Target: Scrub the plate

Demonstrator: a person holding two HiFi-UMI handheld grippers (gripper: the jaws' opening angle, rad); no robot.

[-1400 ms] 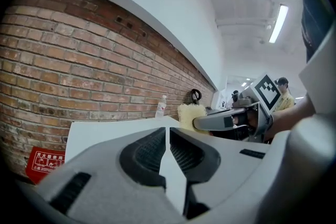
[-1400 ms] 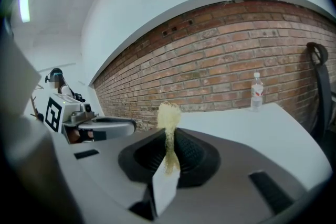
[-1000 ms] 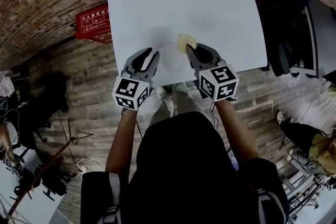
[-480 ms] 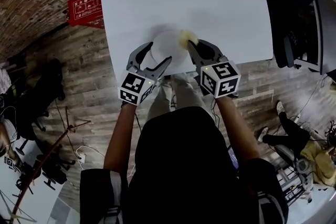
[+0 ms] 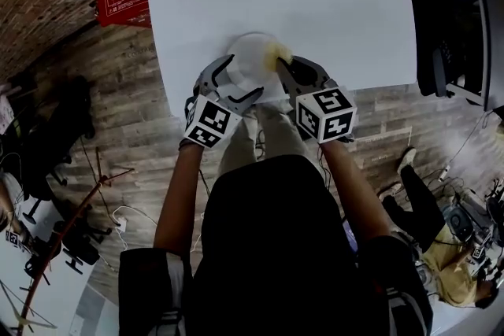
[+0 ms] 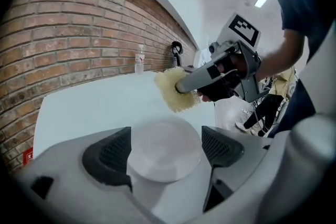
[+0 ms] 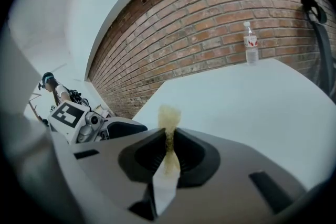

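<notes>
The plate [image 6: 164, 147] is white and smooth with a dull sheen; ceramic or plastic, I can't tell from here. The sponge [image 6: 176, 89] is yellow, coarse and fibrous. The table [image 5: 315, 4] has a plain white top, matt and smooth. The right gripper [image 7: 168, 136] has a grey matt plastic shell and dark matt pads [image 7: 191, 152]. The wall [image 7: 210, 23] is rough red brick, the bottle [image 7: 251, 44] clear plastic, and the floor [image 5: 118, 114] worn wood planks.

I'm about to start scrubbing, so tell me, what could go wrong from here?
On the left hand-held gripper, the jaws are opening around the plate, pads not pressing, so the plate could slide once the sponge in the right hand-held gripper pushes on it. The plate lies near the front edge of the table and might go over.
</notes>
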